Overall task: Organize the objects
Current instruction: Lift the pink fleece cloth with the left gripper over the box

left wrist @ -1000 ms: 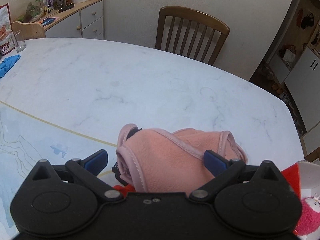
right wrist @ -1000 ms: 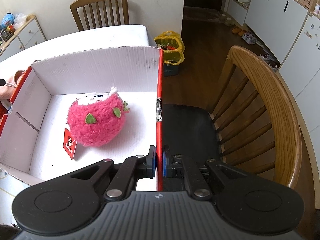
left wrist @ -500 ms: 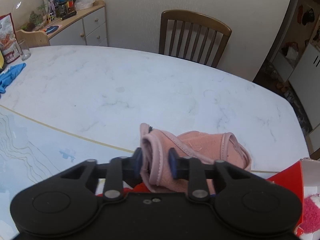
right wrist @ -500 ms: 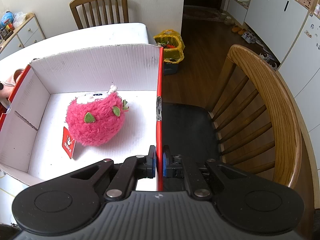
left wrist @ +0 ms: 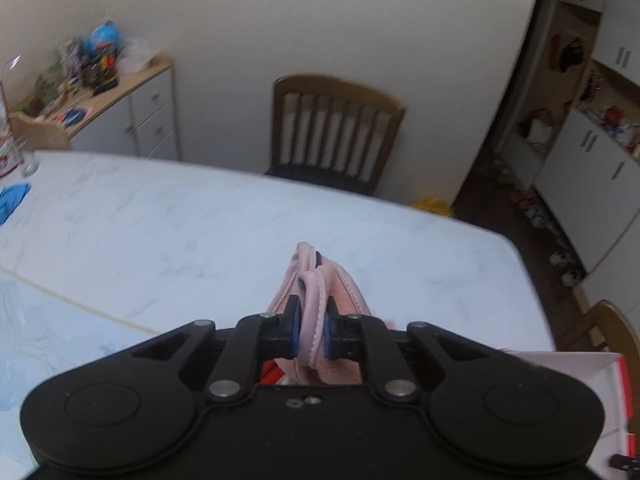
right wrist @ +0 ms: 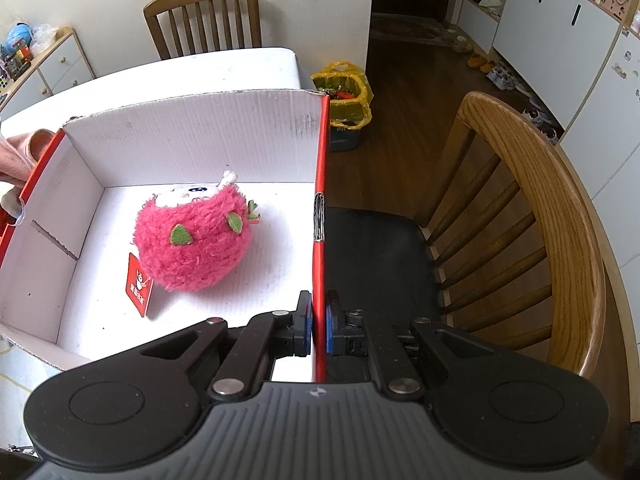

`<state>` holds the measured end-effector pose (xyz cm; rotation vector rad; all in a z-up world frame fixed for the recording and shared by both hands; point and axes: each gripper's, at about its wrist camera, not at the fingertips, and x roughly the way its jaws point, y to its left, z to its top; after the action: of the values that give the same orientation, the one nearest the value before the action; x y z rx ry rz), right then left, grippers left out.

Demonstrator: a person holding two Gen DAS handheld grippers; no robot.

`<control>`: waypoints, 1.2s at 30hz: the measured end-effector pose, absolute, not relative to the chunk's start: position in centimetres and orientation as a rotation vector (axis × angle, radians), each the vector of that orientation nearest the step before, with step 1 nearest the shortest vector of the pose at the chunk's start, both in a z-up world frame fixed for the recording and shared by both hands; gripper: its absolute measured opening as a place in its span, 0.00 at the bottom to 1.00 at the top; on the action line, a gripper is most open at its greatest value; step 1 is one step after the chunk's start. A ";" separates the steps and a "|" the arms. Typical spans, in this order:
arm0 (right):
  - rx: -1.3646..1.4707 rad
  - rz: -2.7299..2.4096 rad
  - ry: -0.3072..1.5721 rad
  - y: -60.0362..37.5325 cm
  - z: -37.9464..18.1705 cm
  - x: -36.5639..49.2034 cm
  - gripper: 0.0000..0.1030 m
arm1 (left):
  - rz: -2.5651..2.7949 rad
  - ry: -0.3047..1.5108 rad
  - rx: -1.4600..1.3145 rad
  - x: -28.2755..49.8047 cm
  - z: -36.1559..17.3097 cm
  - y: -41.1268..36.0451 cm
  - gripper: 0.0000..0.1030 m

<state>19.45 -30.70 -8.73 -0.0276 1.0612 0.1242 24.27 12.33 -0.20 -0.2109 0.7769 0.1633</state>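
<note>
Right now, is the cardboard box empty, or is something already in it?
Not empty. A pink plush toy with a red tag lies on the floor of the open cardboard box; nothing else shows inside.

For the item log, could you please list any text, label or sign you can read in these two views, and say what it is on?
No text can be read.
Red hang tag on the pink plush toy: cartoon figure, white characters too small.
Red-and-white packet at the table's far edge: blurred.

Left wrist view: looks forward-down over white marble table (left wrist: pixel 200 232), toward far slat-back wooden chair (left wrist: pixel 336 136), close range. Right wrist view: steeper down, into red-edged white cardboard box (right wrist: pixel 192 136). Shared: that box (left wrist: pixel 580 364), same chair (right wrist: pixel 204 16), table.
</note>
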 end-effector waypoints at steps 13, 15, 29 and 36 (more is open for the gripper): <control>-0.020 0.152 1.051 -31.1 -8.7 19.3 0.06 | 0.020 0.619 -0.181 21.4 6.7 6.5 0.07; -0.019 0.155 1.050 -31.2 -8.7 19.3 0.06 | -0.007 0.601 -0.178 20.7 7.5 5.7 0.07; -0.011 0.175 1.047 -31.5 -8.7 19.3 0.07 | -0.276 0.544 -0.157 17.2 10.6 -1.5 0.07; -0.008 0.185 1.043 -31.6 -8.8 19.2 0.07 | -0.373 0.615 -0.126 16.7 8.4 -5.5 0.07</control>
<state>19.21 -31.60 -8.80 -0.0077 1.0434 0.1849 16.69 -5.54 8.45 -0.1257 0.6150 -0.3735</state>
